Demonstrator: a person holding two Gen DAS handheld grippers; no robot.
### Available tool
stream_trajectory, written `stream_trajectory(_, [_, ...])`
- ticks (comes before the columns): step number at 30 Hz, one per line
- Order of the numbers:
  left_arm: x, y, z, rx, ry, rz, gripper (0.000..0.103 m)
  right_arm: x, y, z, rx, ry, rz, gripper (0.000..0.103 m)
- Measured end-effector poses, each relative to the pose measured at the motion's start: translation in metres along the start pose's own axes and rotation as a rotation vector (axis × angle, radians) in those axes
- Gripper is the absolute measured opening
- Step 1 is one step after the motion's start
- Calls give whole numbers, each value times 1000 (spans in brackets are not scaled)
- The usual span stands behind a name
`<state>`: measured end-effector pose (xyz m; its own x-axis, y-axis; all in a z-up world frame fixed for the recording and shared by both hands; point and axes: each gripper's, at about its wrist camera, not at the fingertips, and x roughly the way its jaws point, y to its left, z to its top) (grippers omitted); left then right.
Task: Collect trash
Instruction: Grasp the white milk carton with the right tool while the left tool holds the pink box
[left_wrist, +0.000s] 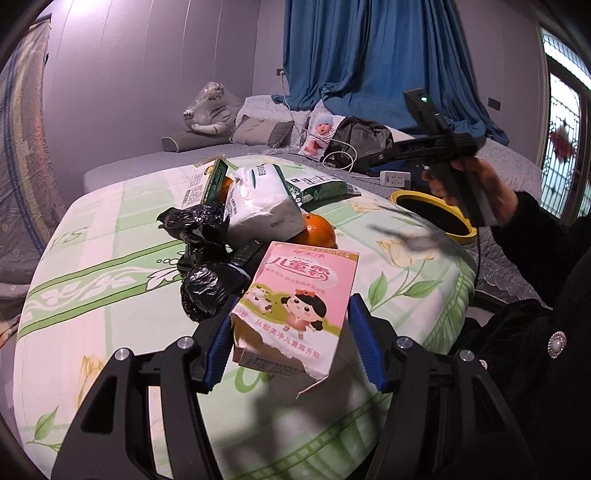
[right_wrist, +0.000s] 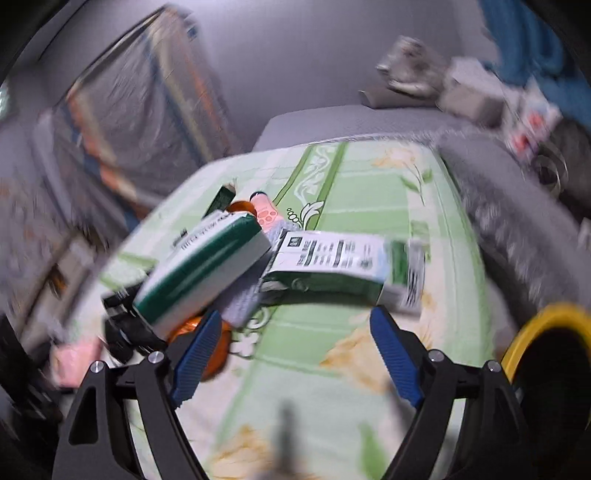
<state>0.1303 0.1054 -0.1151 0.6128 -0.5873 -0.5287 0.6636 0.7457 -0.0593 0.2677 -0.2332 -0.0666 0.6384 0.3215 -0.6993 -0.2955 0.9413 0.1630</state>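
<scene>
My left gripper (left_wrist: 291, 306) is shut on a pink carton (left_wrist: 295, 295) with a cartoon girl on it and a torn lower edge; its blue pads (left_wrist: 218, 336) press both sides. Behind it on the green floral tablecloth (left_wrist: 110, 258) lie crumpled black bags (left_wrist: 203, 266), a white tissue pack (left_wrist: 258, 206), an orange (left_wrist: 317, 229) and green-and-white cartons (left_wrist: 317, 186). My right gripper (right_wrist: 295, 314) stands open with nothing between its fingers, above the cloth and just short of a white-and-green carton (right_wrist: 340, 262) and a dark green one (right_wrist: 207, 273). The right wrist view is blurred.
A yellow-rimmed bin (left_wrist: 436, 218) (right_wrist: 532, 332) stands at the table's right edge. A hand in a dark sleeve (left_wrist: 476, 184) holds the other gripper's handle above it. A grey bed (left_wrist: 221, 155) with pillows, a bag and a power strip lies beyond; blue curtains hang behind.
</scene>
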Motion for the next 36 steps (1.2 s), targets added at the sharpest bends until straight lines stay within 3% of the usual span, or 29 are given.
stream_trajectory(5, [4,-3,3,6,2,-23,57,29,10,23,-550,198,-44,79])
stream_trajectory(12, [17,4,10,-48,7,-31,58,81,7,63,-791,486,54,79])
stream_trajectory(19, [24,7,16,-75,43,-19,58,132,24,56,-991,725,96,79])
stream_trajectory(24, [28,11,18,-89,57,-17,58,153,20,66,-978,723,100,79])
stream_trajectory(28, [29,12,19,-92,60,-14,58,168,16,59,-977,772,103,78])
stream_trajectory(29, [29,12,19,-91,59,-11,58,171,15,55,-978,783,96,75])
stream_trajectory(30, [27,12,19,-91,56,-9,59,173,15,53,-968,784,98,66])
stream_trajectory(32, [25,13,20,-93,48,-6,59,168,14,54,-921,750,107,62])
stream_trajectory(36, [16,13,22,-90,26,22,59,131,4,60,-814,589,83,57])
